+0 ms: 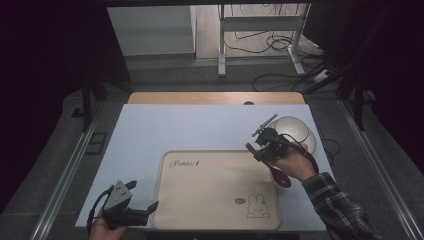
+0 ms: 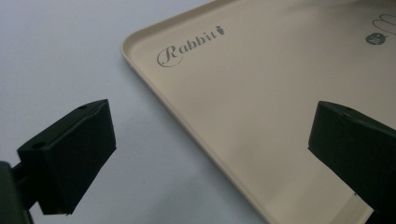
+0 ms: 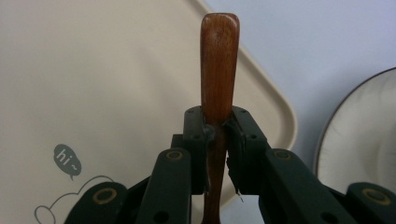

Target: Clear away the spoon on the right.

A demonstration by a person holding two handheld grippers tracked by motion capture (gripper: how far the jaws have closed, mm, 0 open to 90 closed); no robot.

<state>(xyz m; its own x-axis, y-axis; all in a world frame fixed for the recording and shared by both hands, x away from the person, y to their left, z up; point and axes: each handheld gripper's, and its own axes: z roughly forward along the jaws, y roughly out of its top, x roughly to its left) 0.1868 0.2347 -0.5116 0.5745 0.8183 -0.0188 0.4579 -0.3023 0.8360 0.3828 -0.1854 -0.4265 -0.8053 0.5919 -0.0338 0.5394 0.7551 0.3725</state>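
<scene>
A dark brown wooden spoon (image 1: 281, 176) hangs over the right edge of a beige tray (image 1: 210, 200) printed with "Rabbit" and a rabbit drawing. My right gripper (image 1: 257, 146) is shut on the spoon's handle (image 3: 218, 60), which sticks up past the jaws in the right gripper view, above the tray's corner (image 3: 116, 70). My left gripper (image 1: 144, 195) rests at the tray's near left corner, open with nothing between its fingers. In the left gripper view the open jaws straddle the tray's rim (image 2: 196, 135).
A white bowl (image 1: 295, 130) stands on the pale table (image 1: 175, 130) just right of the right gripper, its rim (image 3: 364, 140) close by. A wooden strip (image 1: 215, 98) runs along the table's far edge; cables and a metal frame lie on the floor beyond.
</scene>
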